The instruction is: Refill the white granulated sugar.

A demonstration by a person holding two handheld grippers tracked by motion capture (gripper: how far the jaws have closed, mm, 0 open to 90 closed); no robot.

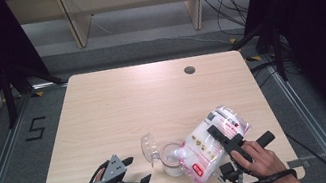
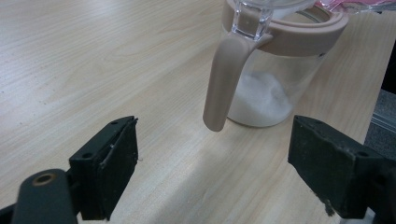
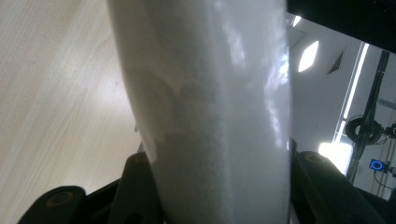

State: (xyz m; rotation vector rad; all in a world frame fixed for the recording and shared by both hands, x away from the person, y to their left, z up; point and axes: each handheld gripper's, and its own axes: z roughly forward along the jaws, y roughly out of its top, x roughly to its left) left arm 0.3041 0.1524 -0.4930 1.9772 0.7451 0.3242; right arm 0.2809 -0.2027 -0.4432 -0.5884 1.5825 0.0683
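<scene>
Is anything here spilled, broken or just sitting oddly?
Nothing looks spilled or broken. The bag of white grains is tipped over the jar on purpose, clamped in the right gripper, and the jar's clear lid stands flipped open. No grains show on the table.

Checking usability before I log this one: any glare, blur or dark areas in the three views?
High view: glare across the table's far half, dark surroundings. Left gripper view: container sharp, left gripper jaws slightly soft. Right gripper view: bag close, blurred, with reflections; bright lights behind.
</scene>
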